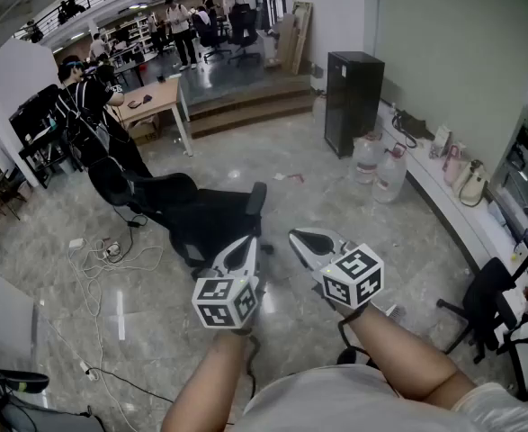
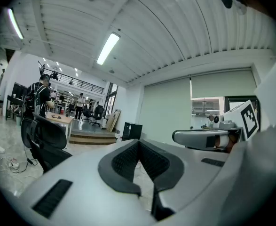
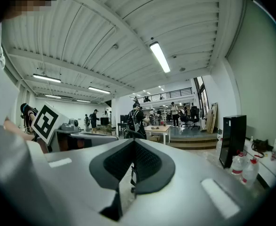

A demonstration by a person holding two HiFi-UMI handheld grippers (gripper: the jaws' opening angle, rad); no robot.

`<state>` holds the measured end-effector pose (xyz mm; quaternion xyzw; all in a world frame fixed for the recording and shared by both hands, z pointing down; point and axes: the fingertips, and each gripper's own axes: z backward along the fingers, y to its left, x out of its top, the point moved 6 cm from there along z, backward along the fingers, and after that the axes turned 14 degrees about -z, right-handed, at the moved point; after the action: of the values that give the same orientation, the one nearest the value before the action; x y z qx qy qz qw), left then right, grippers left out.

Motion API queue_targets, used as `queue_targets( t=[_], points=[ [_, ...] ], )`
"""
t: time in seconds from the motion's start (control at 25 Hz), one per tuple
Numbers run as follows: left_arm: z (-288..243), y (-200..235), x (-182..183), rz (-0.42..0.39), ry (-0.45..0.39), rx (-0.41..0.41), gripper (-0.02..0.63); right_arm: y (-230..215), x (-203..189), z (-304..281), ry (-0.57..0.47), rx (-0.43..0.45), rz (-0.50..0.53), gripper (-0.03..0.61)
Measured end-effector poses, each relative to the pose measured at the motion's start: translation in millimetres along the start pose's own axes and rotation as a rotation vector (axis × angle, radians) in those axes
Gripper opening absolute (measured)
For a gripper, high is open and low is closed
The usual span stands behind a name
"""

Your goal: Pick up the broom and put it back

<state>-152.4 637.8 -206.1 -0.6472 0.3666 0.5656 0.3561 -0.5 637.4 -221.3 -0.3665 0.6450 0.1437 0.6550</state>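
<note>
**While no broom shows, both pairs of jaws are shut**

As you hold the left gripper [image 1: 244, 250] and right gripper [image 1: 307, 241] side by side over the floor [image 1: 335, 196], their jaws are closed on nothing, probably because you are only searching. No view shows the broom; a black chair [image 1: 201, 214] sits ahead.

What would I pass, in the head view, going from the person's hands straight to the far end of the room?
First the left gripper and the right gripper side by side → black office chair → wooden table → people on the raised floor at the back.
</note>
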Motion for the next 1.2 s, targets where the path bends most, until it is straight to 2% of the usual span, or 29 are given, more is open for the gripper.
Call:
queue_targets(
  t=[0.4,0.72,0.96,1.2],
  points=[
    [-15,4,2,-0.014,-0.001,-0.001,0.005,-6,6,-6,-0.006,0.012,0.000,0.003],
    [-56,7,-8,-0.026,0.020,-0.016,0.005,-44,5,-17,0.015,-0.010,-0.007,0.003],
    [-121,14,-15,-0.049,0.029,-0.019,0.006,-112,-2,-45,0.033,-0.018,-0.047,0.003],
    [-233,41,-57,-0.049,0.075,-0.024,0.005,-226,-16,-101,0.059,-0.051,-0.037,0.003]
  ],
)
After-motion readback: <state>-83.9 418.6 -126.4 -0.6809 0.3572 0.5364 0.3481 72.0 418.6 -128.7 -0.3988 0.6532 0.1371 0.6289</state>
